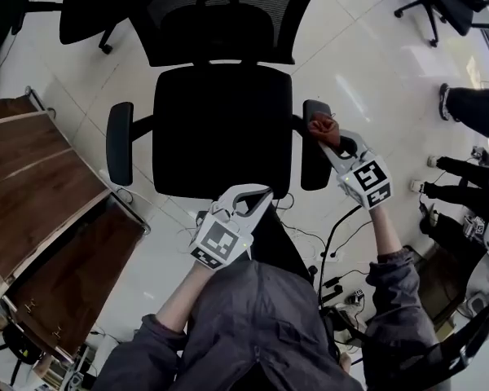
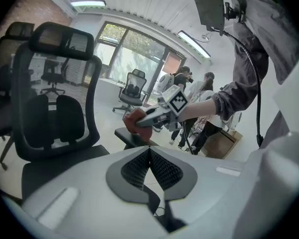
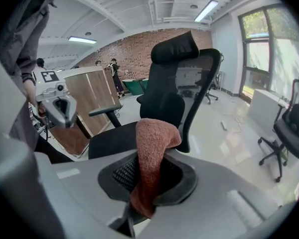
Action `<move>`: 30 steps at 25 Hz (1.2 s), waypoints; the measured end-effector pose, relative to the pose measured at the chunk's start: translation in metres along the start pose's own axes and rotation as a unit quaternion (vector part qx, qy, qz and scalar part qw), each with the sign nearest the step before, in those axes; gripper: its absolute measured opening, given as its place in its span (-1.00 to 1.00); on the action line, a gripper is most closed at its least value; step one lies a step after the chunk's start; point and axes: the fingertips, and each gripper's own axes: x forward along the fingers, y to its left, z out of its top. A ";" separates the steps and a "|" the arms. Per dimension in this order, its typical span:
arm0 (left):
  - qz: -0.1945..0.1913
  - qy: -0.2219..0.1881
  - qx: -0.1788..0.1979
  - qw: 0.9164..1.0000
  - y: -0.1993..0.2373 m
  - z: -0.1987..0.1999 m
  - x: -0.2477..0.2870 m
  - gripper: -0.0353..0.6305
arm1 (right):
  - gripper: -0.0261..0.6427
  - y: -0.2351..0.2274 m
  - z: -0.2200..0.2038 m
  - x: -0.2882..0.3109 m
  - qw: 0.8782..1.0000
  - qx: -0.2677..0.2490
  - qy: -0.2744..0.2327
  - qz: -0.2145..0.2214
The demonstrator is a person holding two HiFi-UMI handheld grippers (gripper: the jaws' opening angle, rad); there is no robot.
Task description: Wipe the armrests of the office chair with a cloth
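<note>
Cloth of rust-brown terry (image 1: 322,126), one piece: clamped between the closed jaws of the right gripper (image 1: 330,137). A fold stands up past the fingertips and a tail hangs back between the ribbed pads (image 3: 121,174). In the head view it lies over the far half of the right armrest (image 1: 315,169) of the black mesh-backed office chair (image 1: 222,129). Left gripper (image 1: 259,198): jaws pressed together with nothing between them, held near the seat's front edge, apart from the left armrest (image 1: 120,142).

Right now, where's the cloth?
Head view, right side: the cloth is clamped in the right gripper, on the back half of the armrest on the person's right, beside the seat.
</note>
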 end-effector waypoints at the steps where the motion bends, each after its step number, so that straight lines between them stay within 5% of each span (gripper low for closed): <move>1: 0.001 -0.001 -0.003 1.000 0.001 -0.001 -0.001 -0.85 | -0.75 -0.012 0.006 0.006 1.000 -0.003 -0.003 -0.006; 5: 0.005 0.003 -0.006 1.000 0.010 -0.007 0.000 -0.85 | -0.75 -0.054 0.028 0.032 1.000 -0.001 -0.014 -0.027; 10: 0.009 0.005 -0.007 1.000 0.018 -0.005 0.003 -0.85 | -0.75 -0.053 0.029 0.033 1.000 0.002 -0.014 -0.019; 23: -0.009 0.012 -0.008 1.000 0.019 -0.005 0.019 -0.85 | -0.75 0.112 -0.043 -0.048 0.995 0.076 0.003 0.071; 30: -0.013 0.018 -0.008 1.000 0.019 -0.002 0.022 -0.85 | -0.75 0.039 -0.057 -0.053 0.988 0.152 -0.022 -0.002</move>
